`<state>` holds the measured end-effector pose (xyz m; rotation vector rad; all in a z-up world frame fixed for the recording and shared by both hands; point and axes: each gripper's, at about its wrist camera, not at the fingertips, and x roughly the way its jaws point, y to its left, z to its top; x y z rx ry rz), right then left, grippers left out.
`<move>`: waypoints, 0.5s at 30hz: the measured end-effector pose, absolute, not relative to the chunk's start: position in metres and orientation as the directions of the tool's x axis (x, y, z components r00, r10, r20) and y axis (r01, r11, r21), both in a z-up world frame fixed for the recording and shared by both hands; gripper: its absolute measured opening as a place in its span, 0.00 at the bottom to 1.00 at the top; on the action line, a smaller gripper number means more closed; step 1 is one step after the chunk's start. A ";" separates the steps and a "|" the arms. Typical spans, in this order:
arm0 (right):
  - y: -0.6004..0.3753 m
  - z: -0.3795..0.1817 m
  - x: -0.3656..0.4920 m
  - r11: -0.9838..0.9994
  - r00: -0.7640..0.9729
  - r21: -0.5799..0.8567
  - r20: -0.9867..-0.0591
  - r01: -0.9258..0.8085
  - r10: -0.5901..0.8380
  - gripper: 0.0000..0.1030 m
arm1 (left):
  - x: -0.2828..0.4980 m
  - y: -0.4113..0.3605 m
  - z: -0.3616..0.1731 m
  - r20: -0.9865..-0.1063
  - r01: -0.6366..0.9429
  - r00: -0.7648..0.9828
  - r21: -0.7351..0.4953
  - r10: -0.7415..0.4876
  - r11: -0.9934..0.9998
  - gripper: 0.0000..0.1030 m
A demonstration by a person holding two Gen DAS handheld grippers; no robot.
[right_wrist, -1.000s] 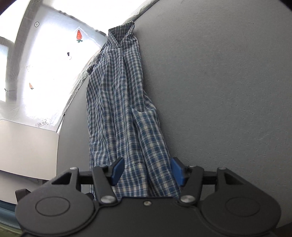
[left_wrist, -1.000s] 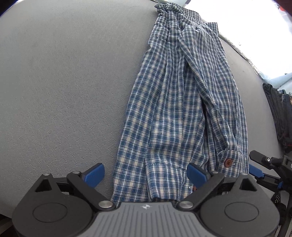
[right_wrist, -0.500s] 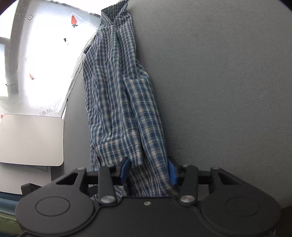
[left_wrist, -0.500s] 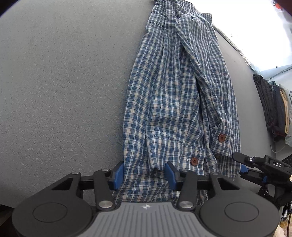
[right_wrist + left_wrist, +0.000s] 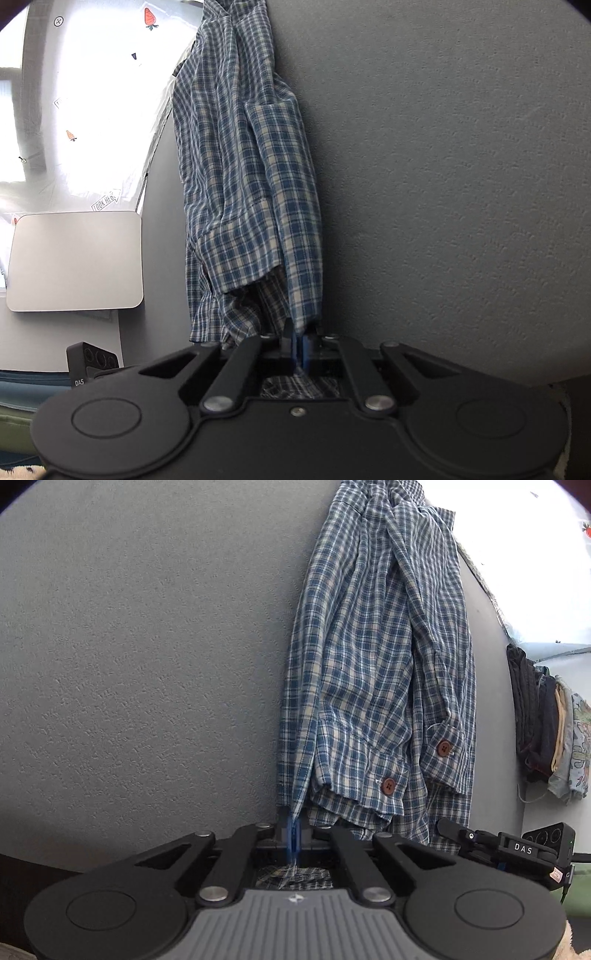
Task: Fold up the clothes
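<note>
Shirt (image 5: 376, 657) fabric, blue and white check, lies in a long narrow bundle on the grey worktop (image 5: 147, 664), running from the near edge, where I stand, away toward the far edge, with its collar end farthest from me. My left tool (image 5: 293, 830) is pressed together on the hem at the near edge, its blue pads pinching a thin fold of the cloth, and more of the check shows bunched behind the pads inside the frame. My right tool (image 5: 298, 341) is likewise pressed together on the hem beside it, a fold of the shirt (image 5: 251, 177) caught between its pads. Two brown buttons (image 5: 388, 785) sit on the cuffs that lie on top of the bundle close to the near edge. In the left view the black body of my right tool (image 5: 517, 849), marked DAS, shows low at the right of the shirt. A stack of folded clothes (image 5: 546, 723) sits near the right edge of the worktop, well apart from the shirt. A pale grey board (image 5: 74, 262) lies beyond the worktop's left edge.
</note>
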<state>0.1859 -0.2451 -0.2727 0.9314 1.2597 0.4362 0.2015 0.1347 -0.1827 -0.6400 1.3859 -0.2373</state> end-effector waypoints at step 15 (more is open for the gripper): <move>-0.279 -0.245 0.205 0.169 0.564 0.946 -0.302 0.276 0.768 0.03 | 0.231 0.155 -0.126 -0.565 -0.276 0.457 -0.824 -0.687 0.494 0.01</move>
